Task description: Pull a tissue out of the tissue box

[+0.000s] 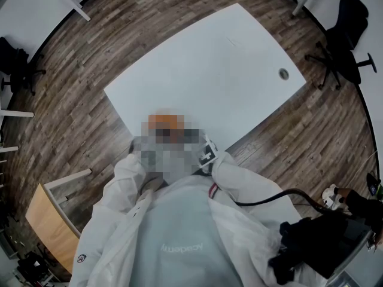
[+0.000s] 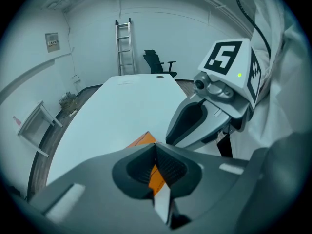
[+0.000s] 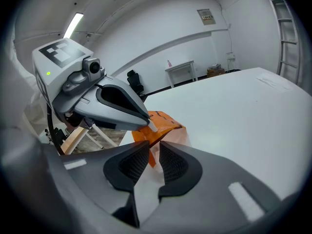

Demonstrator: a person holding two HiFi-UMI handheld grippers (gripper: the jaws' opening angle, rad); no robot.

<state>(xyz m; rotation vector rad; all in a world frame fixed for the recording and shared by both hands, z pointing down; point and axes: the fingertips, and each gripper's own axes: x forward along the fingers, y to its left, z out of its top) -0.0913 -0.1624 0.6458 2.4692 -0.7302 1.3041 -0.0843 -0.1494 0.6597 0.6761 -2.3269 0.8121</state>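
At table edge (image 1: 121,108), tissue box (image 1: 166,122) askew

An orange soft tissue pack (image 1: 166,122) lies at the near edge of the white desk (image 1: 203,70). Its wrapper is crumpled, printed with thin dark lines, and its top rises in a ridge pinched by the closed left gripper (image 3: 151,126). Pale thin material shows at its right side, either tissue or wrapper.

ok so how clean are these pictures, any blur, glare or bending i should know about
Head view: strong fisheye bends the white table, and a mosaic patch sits over the middle. Left gripper view: dark rounded corners, bluish cast. Right gripper view: the ceiling lamp is blown out; the orange pack is sharp, shadows faint.
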